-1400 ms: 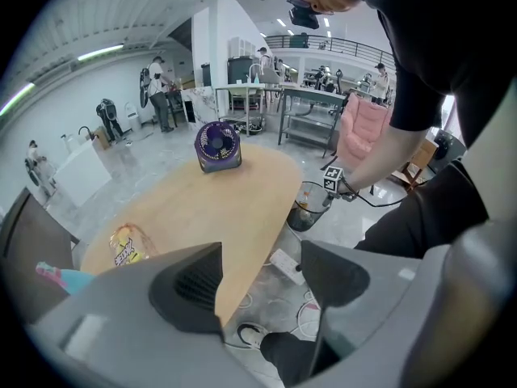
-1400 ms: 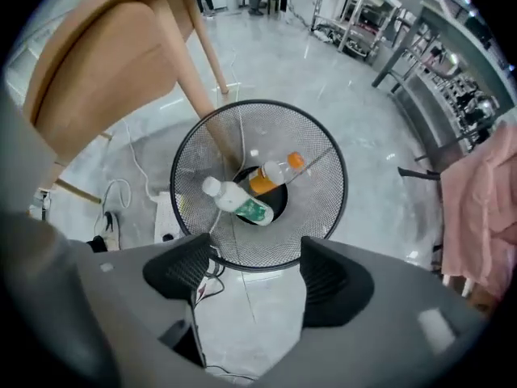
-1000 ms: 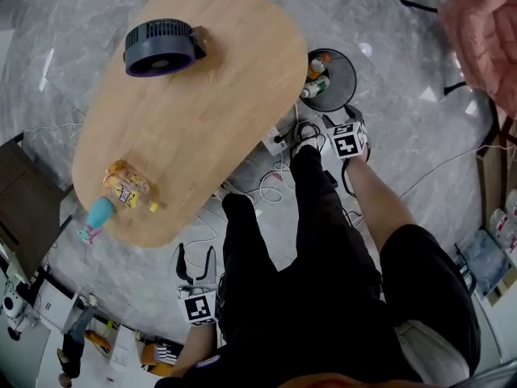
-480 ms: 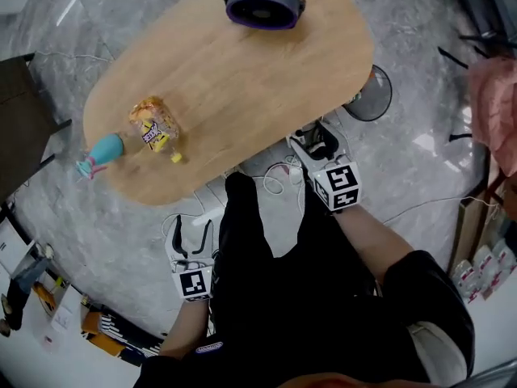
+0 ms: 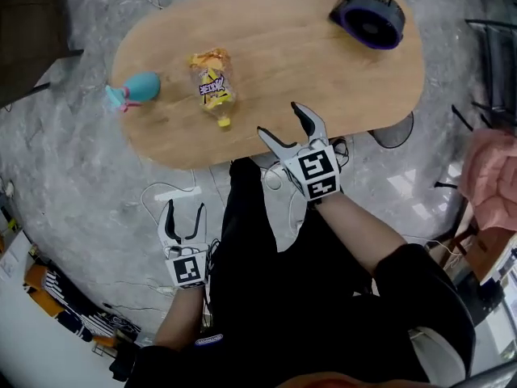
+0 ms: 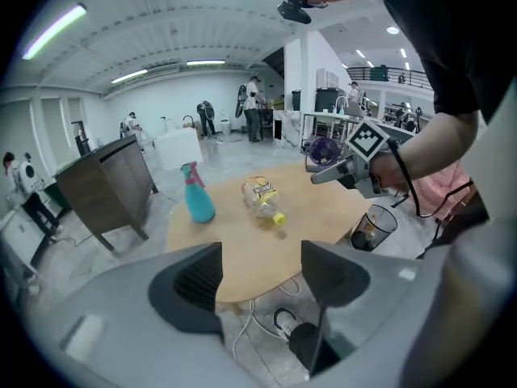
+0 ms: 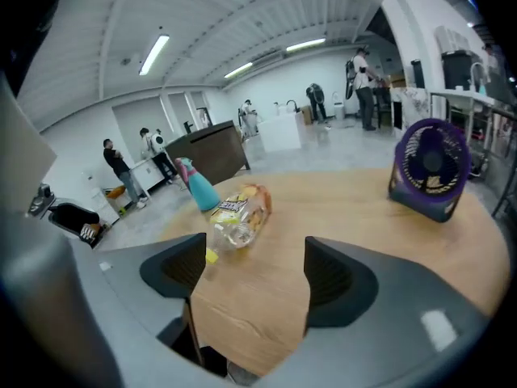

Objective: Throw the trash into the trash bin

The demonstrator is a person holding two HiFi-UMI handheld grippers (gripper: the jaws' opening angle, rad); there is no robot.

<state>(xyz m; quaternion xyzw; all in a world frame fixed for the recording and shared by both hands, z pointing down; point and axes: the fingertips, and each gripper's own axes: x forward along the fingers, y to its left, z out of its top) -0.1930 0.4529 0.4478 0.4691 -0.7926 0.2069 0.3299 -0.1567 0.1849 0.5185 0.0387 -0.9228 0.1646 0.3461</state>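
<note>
Bottle lies on its side on the wooden table, just beside a teal spray bottle and well apart from the purple fan at the far end. A second ago the right gripper was down at the trash bin; it has come up over the table's near edge and points toward the bottle, with bare tabletop between them. Its tongs have just been opening and hold nothing. The bin now shows only partly past the table edge. The left gripper hangs low over the floor near a white power strip, tongs apart and empty.
</note>
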